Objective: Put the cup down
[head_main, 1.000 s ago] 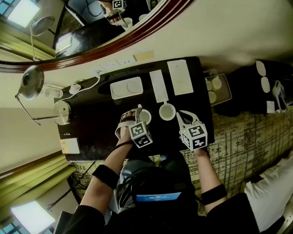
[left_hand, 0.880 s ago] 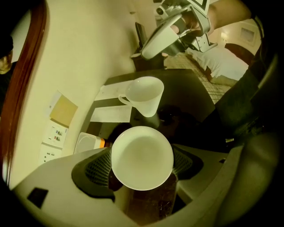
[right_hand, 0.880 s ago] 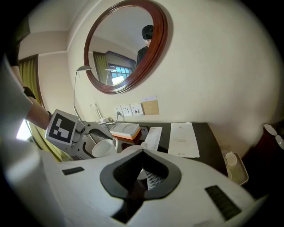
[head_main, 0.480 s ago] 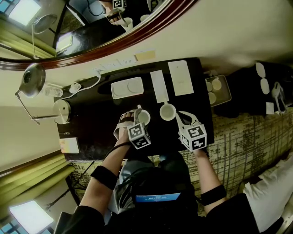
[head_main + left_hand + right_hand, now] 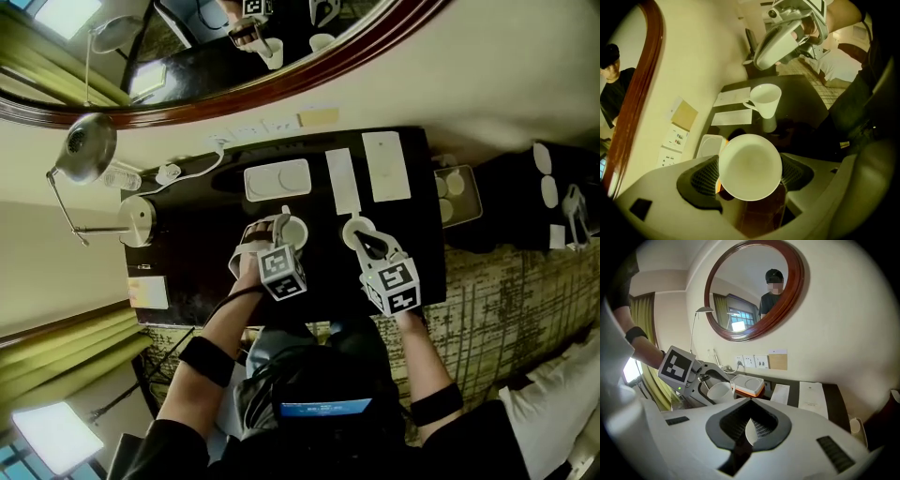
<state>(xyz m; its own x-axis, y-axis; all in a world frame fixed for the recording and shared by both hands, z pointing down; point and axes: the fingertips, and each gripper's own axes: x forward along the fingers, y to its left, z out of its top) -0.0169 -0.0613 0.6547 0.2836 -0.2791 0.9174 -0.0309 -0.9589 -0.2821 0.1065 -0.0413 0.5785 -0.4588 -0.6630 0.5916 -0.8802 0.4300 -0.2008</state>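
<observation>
Left gripper [image 5: 750, 174]: jaws stand wide, both mesh pads pressed on the sides of a plain white ceramic cup [image 5: 750, 159]. The cup sits clamped between the jaws, mouth up toward the camera, over the dark glossy bench [image 5: 192, 272]. I cannot tell whether its base touches.

Right gripper [image 5: 752, 427]: jaws fully together, with a thin white sliver in the notch between the pads. A second white handled cup [image 5: 765, 99] stands on the bench just under those jaw tips. I cannot confirm contact. Two white paper cards [image 5: 812, 399] lie ahead of the right jaws.
</observation>
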